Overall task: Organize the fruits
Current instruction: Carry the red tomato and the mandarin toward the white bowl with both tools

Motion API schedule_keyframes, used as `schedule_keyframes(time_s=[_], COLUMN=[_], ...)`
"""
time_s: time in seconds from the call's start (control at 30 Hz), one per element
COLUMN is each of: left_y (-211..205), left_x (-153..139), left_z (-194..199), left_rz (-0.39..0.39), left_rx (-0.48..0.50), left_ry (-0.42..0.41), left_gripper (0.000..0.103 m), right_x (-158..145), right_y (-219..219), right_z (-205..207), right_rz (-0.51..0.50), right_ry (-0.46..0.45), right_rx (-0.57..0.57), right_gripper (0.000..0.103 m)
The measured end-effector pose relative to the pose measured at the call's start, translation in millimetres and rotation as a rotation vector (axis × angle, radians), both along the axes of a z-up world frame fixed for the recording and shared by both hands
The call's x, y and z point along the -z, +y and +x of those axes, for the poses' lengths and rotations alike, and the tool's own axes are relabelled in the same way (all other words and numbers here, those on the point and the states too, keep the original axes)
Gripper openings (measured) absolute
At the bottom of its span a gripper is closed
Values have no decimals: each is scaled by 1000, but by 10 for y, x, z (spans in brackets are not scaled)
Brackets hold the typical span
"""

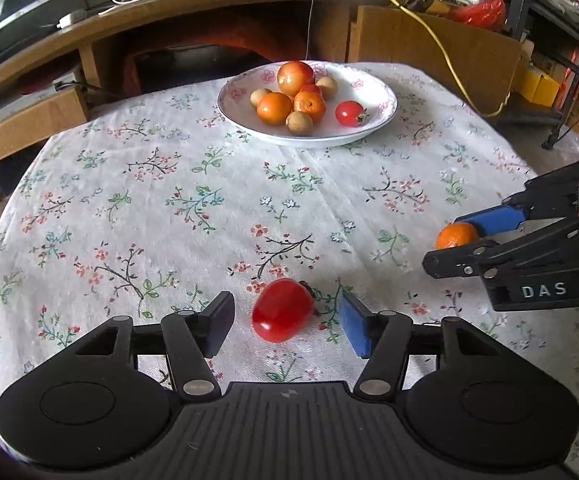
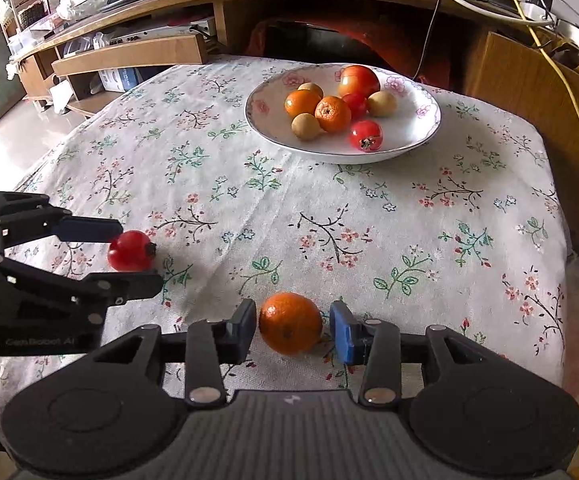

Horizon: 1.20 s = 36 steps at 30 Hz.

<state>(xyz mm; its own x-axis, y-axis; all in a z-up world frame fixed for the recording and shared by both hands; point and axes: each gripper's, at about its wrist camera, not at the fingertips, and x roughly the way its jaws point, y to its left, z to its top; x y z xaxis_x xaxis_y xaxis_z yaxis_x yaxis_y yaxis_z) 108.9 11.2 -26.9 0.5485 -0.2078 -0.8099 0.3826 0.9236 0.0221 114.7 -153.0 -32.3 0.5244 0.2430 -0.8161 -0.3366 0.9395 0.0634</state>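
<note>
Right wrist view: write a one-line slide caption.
Right hand-held gripper open around an orange on the floral tablecloth, fruit bowl behind.

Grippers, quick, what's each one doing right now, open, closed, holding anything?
Left gripper: open, astride the red tomato on the tablecloth, holding nothing.
Right gripper: open, astride the orange, not gripping it.

A table under a white floral tablecloth (image 1: 193,200) is filling most of both views. A flower-rimmed white plate (image 1: 373,88) is sitting at its upper centre. A red tomato (image 1: 282,309) is lying on the cloth at lower centre of the left view, and an orange (image 2: 290,322) is lying at lower centre of the right.
</note>
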Motion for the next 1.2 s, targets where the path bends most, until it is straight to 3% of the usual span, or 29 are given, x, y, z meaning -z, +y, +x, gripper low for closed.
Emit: schedule_keyframes(time_s=[0.13, 0.2, 0.27, 0.37, 0.9, 1.2], left_y=[4, -10, -30, -56, -186, -225], left_x=[29, 22, 13, 0, -127, 39], left_z=[24, 28, 23, 11, 89, 29], left_rz=[1, -3, -5, -6, -71, -18], left_rx=[2, 12, 19, 26, 50, 85], left_ry=[14, 22, 31, 38, 24, 69], left_gripper=[62, 51, 46, 39, 36, 43], right_x=[4, -2, -1, -7, -128, -143], right_y=[39, 45, 45, 49, -23, -49], right_z=[-12, -24, -24, -26, 0, 48], right_rz=[-21, -24, -32, -38, 5, 19], right_ry=[2, 3, 3, 6, -14, -11], right_rx=[-7, -7, -4, 2, 45, 55], right_gripper=[40, 39, 33, 33, 32, 32])
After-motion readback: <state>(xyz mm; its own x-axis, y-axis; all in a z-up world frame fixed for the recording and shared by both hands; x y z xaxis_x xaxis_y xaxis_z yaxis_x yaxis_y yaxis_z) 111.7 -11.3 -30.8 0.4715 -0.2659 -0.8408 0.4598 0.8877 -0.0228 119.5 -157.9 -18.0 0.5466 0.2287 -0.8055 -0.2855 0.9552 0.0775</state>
